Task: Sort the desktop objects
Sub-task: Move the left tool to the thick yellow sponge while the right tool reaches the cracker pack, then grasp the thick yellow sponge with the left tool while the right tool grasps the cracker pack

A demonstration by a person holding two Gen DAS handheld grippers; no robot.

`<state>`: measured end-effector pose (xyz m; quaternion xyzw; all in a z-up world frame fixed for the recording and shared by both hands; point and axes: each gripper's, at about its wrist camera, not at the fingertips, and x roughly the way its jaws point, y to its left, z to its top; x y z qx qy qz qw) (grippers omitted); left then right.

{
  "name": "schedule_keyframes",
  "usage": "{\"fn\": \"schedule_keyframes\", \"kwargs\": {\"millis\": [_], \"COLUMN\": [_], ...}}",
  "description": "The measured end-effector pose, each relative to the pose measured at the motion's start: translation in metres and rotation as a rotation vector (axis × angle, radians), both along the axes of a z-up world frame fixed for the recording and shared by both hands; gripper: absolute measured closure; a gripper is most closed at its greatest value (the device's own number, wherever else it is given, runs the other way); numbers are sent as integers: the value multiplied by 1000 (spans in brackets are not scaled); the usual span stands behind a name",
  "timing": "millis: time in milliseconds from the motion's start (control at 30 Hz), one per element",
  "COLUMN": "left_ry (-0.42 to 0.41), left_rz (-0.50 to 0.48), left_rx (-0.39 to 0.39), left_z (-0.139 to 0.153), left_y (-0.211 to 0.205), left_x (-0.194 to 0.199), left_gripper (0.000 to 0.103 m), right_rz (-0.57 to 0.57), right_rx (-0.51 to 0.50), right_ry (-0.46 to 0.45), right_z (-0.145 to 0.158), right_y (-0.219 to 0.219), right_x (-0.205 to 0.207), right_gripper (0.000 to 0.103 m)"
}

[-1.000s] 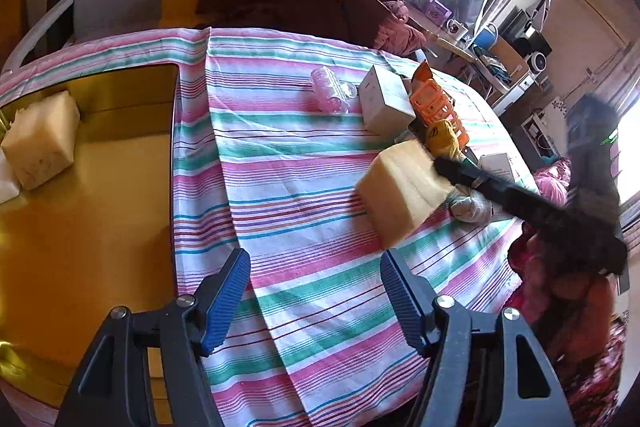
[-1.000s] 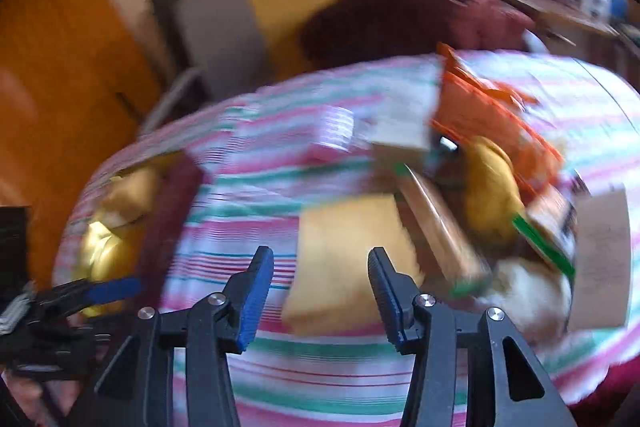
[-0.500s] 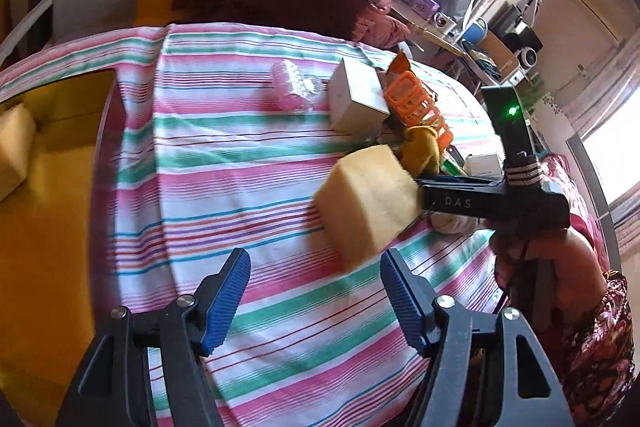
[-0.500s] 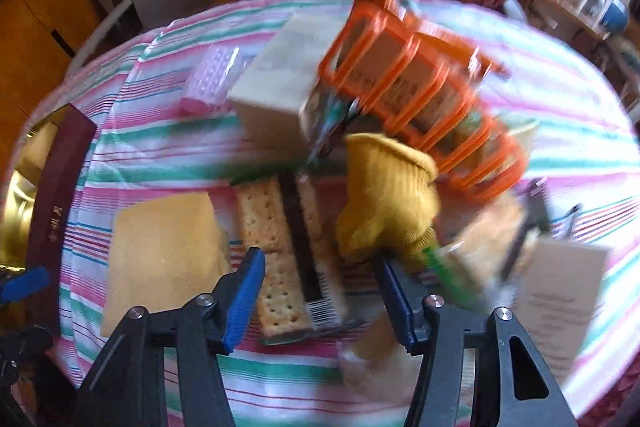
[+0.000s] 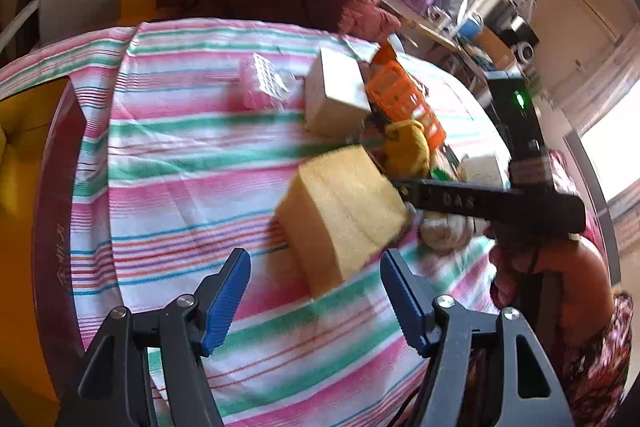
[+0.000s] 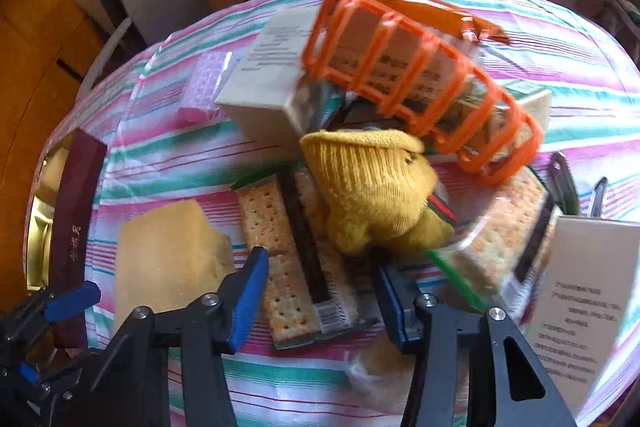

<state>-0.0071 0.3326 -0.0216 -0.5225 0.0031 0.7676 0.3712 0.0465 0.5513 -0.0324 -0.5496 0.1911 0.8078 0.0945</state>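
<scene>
two grippers: left gripper (image 5: 314,297) gapes empty; right gripper (image 6: 318,293) jaws closing over the cracker packet (image 6: 296,259), lengthwise between its fingers.

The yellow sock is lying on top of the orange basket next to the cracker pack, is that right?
Not quite. In the right wrist view the yellow sock lies below the tipped orange basket, not on it. It does sit next to the cracker pack, partly over it.

Table (image 6: 580,39) under striped cloth (image 5: 168,163); on it: yellow sponge (image 6: 168,259), cracker packs (image 6: 292,259), pale box (image 6: 264,83), pink case (image 6: 204,87).
</scene>
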Motion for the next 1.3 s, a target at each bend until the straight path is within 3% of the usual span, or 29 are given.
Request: {"fn": "schedule_keyframes", "kwargs": {"millis": [133,233,367,433,567,667,800,1000,1033,1133,1200,1300], "left_ry": [-5,7,-25,-20,-31,-38,2,75,66,5,1,63], "left_rz": [-3,29,108,134,128,107,47,-191,-221,-304,-335,-392], "left_rx": [-6,0,29,31,28,28,21,-33,-31,-68,-91,-151], "left_z": [-2,0,-2,0,-2,-3,0,-5,-7,-18,-24,-28], "left_y": [5,-6,-26,-29,-25,-18,-7,25,30,43,47,56], "left_x": [-5,-9,-18,-21,-22,-21,-16,-11,-13,-24,-26,-27], "left_gripper": [34,34,34,34,34,34,34,32,30,14,14,14], "right_rz": [65,121,150,207,142,124,67,24,26,32,34,34], "right_rx": [-47,55,-23,17,25,40,12,36,37,39,42,39], "right_ry": [11,-37,-18,-30,-35,-38,-17,-43,-45,-52,-54,-54], "right_z": [-1,-6,-7,-8,-7,-5,2,-1,-1,1,0,-1], "right_y": [-7,-21,-26,-38,-27,-24,-6,7,7,12,9,10], "right_x": [2,-2,-3,-3,4,8,19,26,26,32,30,31], "right_gripper": [48,46,44,45,54,55,55,55,55,55,55,55]}}
